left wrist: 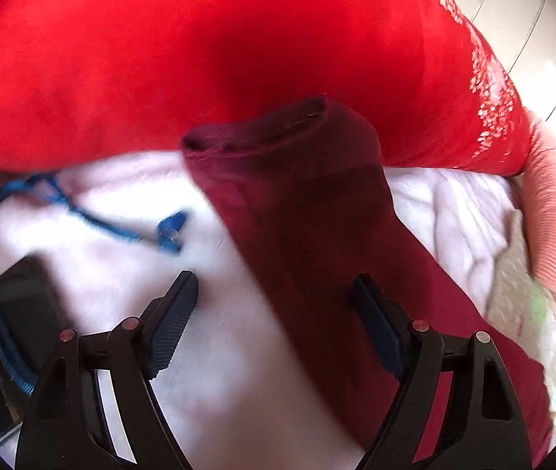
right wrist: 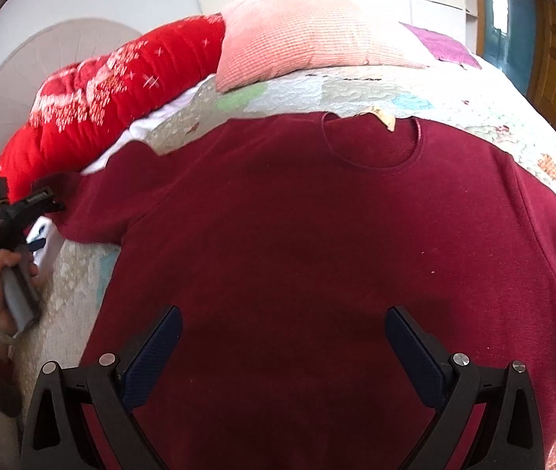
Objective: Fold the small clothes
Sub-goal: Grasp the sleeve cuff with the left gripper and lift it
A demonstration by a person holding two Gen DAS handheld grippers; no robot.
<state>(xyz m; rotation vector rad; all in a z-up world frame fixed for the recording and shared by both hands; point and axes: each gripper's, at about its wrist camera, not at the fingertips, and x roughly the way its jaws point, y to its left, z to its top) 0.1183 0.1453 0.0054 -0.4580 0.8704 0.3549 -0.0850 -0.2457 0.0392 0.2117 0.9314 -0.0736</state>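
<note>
Both tongs (right wrist: pixel 283 346) gape over maroon shirt (right wrist: pixel 317 235), red cushion (left wrist: pixel 199 39) beyond.

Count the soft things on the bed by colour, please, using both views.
Dark red: 1, the shirt
Bright red: 1, the red cushion
Pink: 1, the pink pillow
Purple: 1, the purple cloth
Patchwork: 1, the quilt
Total: 5

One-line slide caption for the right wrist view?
Open right gripper hovers over maroon shirt spread flat on quilted bed.
</note>
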